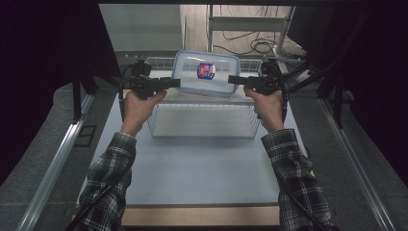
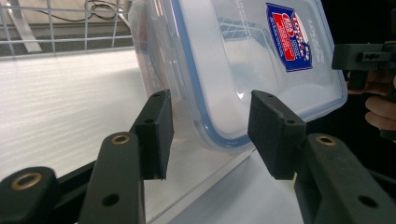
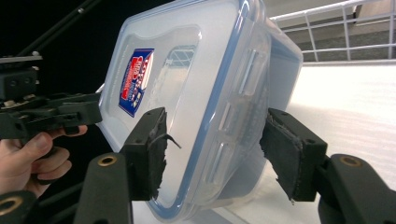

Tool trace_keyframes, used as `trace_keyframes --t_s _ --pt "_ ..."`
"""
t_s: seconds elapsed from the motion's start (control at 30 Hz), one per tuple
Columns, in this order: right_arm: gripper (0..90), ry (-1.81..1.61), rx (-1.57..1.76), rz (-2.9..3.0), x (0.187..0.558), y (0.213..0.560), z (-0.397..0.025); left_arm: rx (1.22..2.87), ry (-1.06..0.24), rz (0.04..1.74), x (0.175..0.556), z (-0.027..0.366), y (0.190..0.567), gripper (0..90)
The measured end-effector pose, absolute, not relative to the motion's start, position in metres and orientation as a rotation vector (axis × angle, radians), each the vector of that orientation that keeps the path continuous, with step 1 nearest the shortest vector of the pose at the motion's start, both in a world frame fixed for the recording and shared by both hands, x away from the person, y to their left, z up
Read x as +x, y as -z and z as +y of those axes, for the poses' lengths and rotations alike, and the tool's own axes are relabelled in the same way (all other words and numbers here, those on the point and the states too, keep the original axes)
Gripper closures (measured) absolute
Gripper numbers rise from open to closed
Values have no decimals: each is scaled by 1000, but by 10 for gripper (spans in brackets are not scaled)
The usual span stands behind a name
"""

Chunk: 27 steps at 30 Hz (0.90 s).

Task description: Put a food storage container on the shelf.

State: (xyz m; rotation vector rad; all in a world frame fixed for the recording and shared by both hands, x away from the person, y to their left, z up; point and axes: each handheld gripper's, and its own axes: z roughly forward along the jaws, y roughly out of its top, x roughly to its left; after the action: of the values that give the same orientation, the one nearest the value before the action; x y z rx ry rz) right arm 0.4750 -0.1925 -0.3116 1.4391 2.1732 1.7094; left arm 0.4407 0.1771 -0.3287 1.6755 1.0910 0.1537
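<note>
The container [image 2: 243,70] is cut off by the top edge of the left gripper view. Its label [image 1: 206,70] print is too small to read from the high view. Contact between either claw and the container cannot be confirmed.

Pale table [image 1: 202,168] with wooden front edge, grey floor [image 1: 365,159], cables [image 1: 250,45], dark surroundings.

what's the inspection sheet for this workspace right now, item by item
surface: pale table top, wooden strip along the near edge
job's things: clear lidded container with blue seal and red-blue label, between both grippers above the wire basket
clutter: nothing seen
grippers: left gripper jaws astride the container's edge, gaps showing; right gripper likewise, its pads frayed
cables: black cable along the left sleeve; loose cables on the floor beyond the table
surroundings: dark curtains at both sides, metal rails beside the table
</note>
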Motion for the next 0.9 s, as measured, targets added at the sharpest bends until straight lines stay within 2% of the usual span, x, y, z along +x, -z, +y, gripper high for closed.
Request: trace_keyframes --t_s 0.17,0.23,0.37,0.7,0.9 --pt "396 -1606 1412 2138 473 307 -190 1671 -148 1078 439 176 327 507" --pt "423 -1555 1390 2152 472 306 -187 1666 -154 1079 439 176 326 491" --pt "426 -1576 1404 2153 472 309 -184 1670 -199 1084 437 174 323 499" --pt "502 -1569 1364 2099 468 306 -186 1686 -351 1092 432 169 316 508" --pt "502 -1569 1272 2113 457 305 -191 1704 -375 1060 420 172 315 486"
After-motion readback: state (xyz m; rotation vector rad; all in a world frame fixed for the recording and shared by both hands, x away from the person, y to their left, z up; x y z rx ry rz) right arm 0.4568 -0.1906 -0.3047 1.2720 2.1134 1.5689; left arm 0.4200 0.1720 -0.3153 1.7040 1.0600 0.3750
